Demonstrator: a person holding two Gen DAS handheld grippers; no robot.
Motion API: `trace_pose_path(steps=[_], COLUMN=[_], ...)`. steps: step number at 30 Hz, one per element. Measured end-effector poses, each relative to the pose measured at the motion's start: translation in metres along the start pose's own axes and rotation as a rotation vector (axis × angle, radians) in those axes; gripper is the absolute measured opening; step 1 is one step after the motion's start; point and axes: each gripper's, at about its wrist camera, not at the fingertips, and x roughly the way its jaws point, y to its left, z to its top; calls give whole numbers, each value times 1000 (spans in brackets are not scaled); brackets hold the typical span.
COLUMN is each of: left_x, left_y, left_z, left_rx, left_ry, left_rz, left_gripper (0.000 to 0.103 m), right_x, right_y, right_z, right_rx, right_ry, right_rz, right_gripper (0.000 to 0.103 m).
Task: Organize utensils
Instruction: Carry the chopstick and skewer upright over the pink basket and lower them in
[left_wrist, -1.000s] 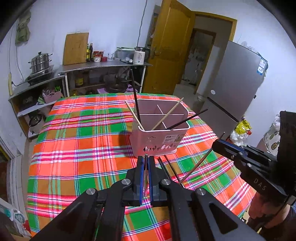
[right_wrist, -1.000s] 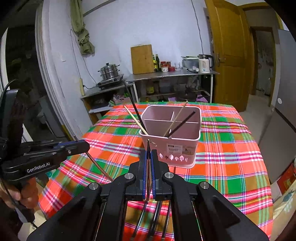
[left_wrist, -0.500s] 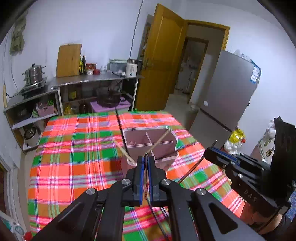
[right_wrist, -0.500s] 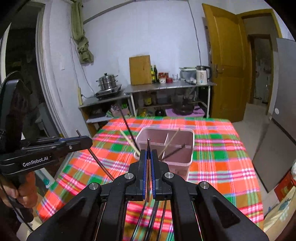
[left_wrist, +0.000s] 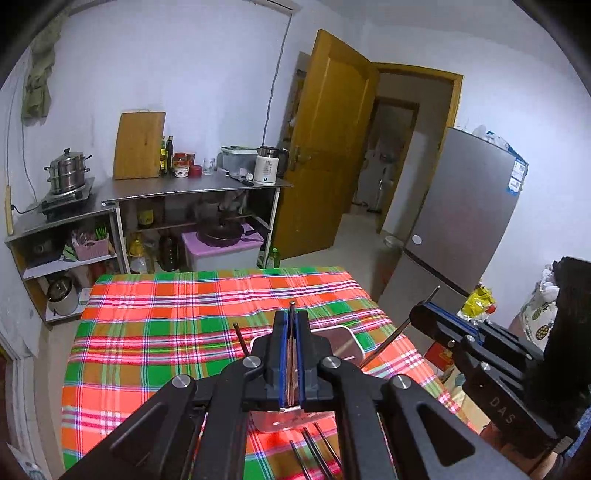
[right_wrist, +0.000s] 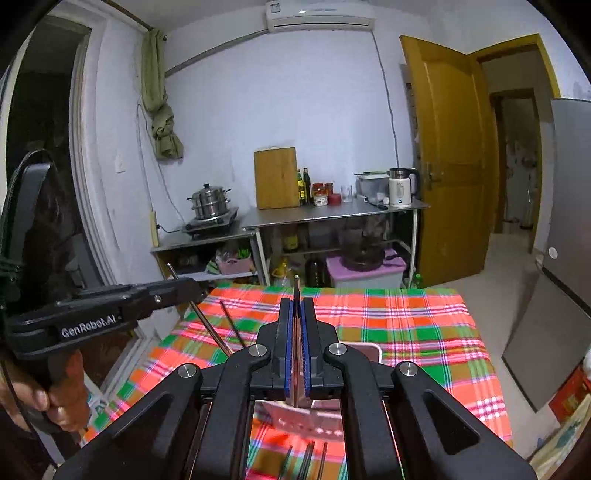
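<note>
Two black handheld grippers hang above a table draped in a red, green and orange plaid cloth (left_wrist: 155, 332); the left gripper (left_wrist: 291, 332) has its blue-padded jaws pressed together on a thin brown chopstick (left_wrist: 292, 314) whose tip pokes out just past the pads; the right gripper (right_wrist: 296, 325) is likewise clamped on a second slim brown chopstick (right_wrist: 296, 291), seen from the side in the left view as a long dark rod slanting through its jaws; a pale pink plastic utensil holder with dividers (left_wrist: 347, 343) sits on the cloth right below both claws, mostly hidden behind them; a dark chopstick (left_wrist: 240, 338) stands tilted in it; several dark loose chopsticks (left_wrist: 314, 454) lie on the cloth just nearer than the holder; a person's hand (right_wrist: 62, 402) grips the left gripper's handle.
</note>
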Motion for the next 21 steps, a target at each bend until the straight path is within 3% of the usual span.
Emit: trace_pose_path(steps=[10, 21], left_x=[56, 91], left_y=[13, 24], left_z=[-17, -49], left_rx=[-9, -2], left_ry=[52, 132], left_rz=[13, 20], left_gripper=[4, 4], right_x=[43, 76], right_y=[-6, -13], right_z=[-16, -48], right_rx=[-20, -28], right_ry=[52, 146], right_rz=[-23, -20], right_gripper=[4, 4])
